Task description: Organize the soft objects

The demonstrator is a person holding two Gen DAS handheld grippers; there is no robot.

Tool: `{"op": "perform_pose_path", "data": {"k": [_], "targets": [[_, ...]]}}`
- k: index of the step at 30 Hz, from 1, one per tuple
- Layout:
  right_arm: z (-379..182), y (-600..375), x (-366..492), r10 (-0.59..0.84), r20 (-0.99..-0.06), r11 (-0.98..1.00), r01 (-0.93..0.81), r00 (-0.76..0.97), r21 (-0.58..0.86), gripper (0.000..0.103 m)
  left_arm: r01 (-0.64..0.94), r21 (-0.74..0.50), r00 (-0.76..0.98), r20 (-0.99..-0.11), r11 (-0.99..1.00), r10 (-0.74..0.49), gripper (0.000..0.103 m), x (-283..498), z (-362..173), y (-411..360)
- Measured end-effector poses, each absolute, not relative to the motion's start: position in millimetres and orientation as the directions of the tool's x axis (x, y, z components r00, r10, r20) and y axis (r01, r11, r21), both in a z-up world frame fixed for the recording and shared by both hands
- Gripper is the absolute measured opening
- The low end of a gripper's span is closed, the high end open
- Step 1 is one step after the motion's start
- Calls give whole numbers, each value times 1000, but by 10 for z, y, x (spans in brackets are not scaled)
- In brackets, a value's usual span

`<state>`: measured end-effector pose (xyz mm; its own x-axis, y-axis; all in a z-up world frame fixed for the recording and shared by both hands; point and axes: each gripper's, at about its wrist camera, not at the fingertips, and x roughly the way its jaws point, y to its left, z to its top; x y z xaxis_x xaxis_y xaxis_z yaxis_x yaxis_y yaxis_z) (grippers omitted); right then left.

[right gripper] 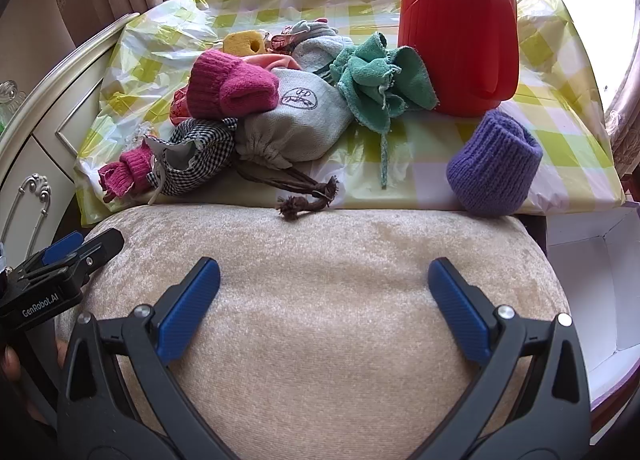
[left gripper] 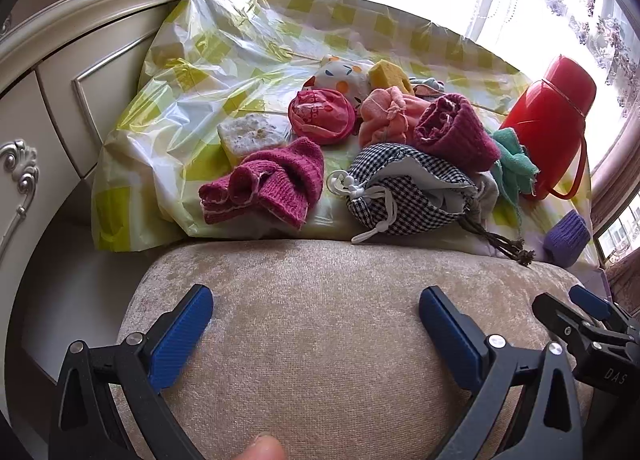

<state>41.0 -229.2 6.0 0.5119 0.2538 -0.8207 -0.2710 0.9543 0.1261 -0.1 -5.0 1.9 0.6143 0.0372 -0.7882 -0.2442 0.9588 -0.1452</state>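
Beige cushion [left gripper: 320,320] under both | left gripper [left gripper: 316,320], right gripper [right gripper: 324,292]: jaws spread wide, nothing held | soft pile at 12 o'clock

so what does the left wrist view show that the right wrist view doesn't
Only the left wrist view: a whitish speckled sponge block and a round pink-red printed cloth.

Only the right wrist view: the printed logo on the grey drawstring pouch, and a white box at the right edge.

Both: the red thermos, purple knit cuff, checked pouch, green cloth, and both grippers, left and right, open over the beige cushion.
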Motion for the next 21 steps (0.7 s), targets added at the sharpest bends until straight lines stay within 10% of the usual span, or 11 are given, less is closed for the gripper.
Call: {"op": "perform_pose_path", "data": {"k": [21], "targets": [[61,-2285,388,256,-800,955,-268,542,124,103,-248,-172,630,-776,953,24,103,-25,6,-19]]}}
